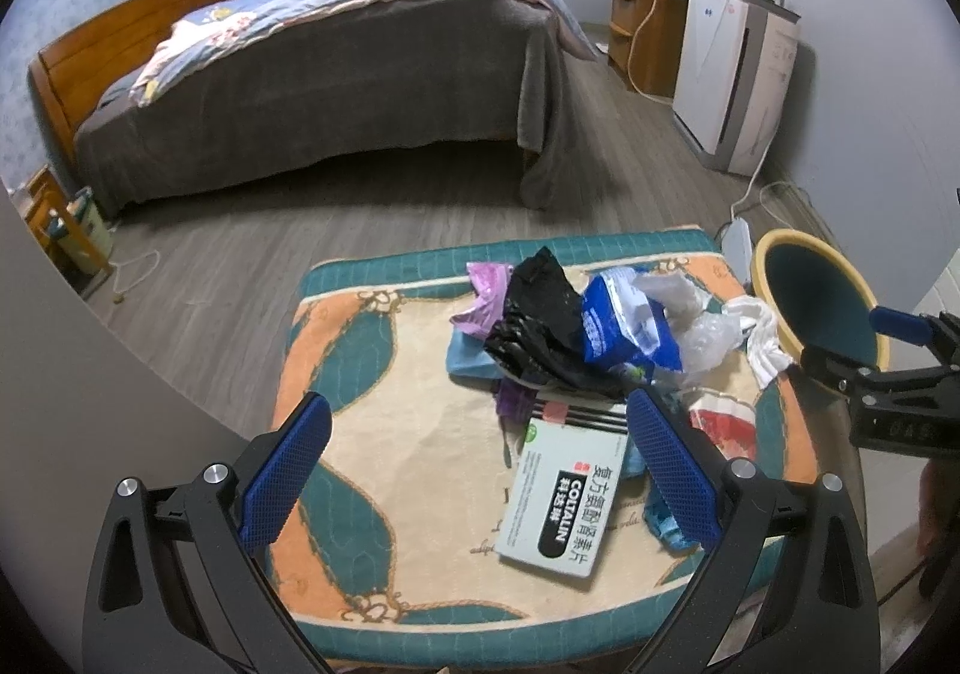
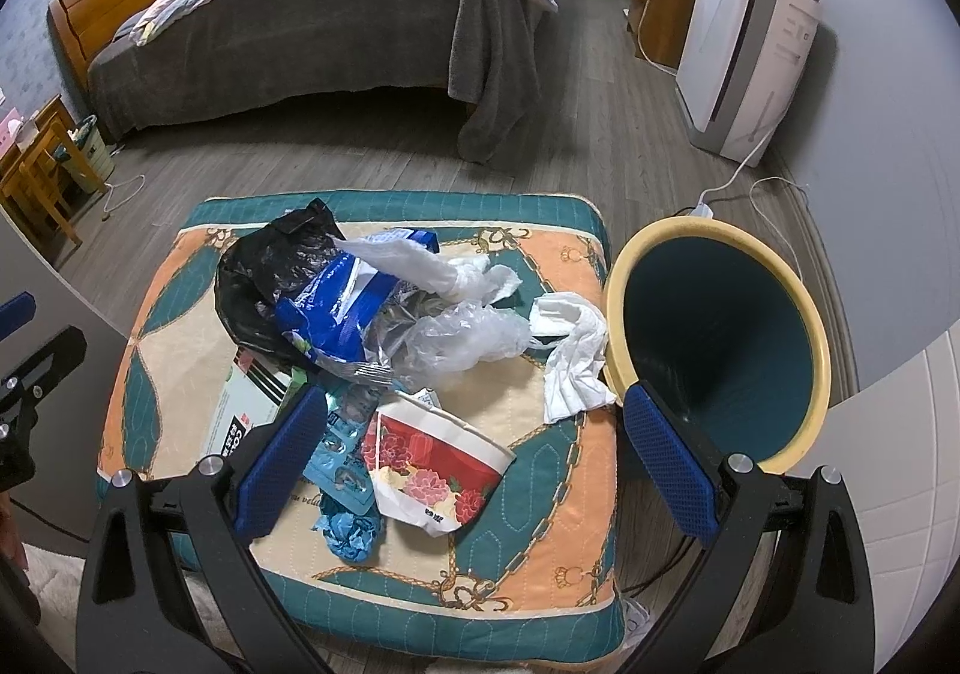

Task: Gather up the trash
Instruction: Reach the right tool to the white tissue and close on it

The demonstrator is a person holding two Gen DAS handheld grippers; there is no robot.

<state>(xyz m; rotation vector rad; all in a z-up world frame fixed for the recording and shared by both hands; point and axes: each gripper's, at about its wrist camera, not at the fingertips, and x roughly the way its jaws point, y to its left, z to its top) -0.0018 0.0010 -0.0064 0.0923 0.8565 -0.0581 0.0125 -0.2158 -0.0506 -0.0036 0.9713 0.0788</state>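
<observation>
Both grippers hover over a quilted cushion [image 2: 576, 434] patterned in teal, orange and cream, which fills the lower centre of each view and carries a loose heap of trash. Left gripper [image 1: 480, 470]: fingers wide apart, nothing between the pads; a white medicine box [image 1: 555, 500] with black label lies in the gap, lower centre-right of the left view, not touched. Right gripper [image 2: 474, 458]: fingers also spread wide and holding nothing; below the gap sits a crushed red-and-white floral paper cup [image 2: 438, 464], on its side, with blue crumpled wrappers [image 2: 348, 500] just left of it beside the left finger. Heap, centre of right view: black plastic bag [image 2: 270, 266] at upper left of the pile, blue-and-white foil pouch [image 2: 336, 314] against it, clear plastic bag [image 2: 462, 338] to the right, white tissue [image 2: 570, 362] at the cushion's right edge. A purple wrapper [image 1: 486, 290] shows at the far side of the pile in the left view only. Bin [image 2: 720, 344]: dark teal inside with a yellow rim, just beside the cushion's right edge, right of frame in both views; the tissue lies close to its rim. Bin interior looks dark; contents cannot be made out. Background: bed [image 2: 300, 14] upper left, white appliance [image 2: 738, 50] upper right, wood-look floor [image 2: 360, 170].
</observation>
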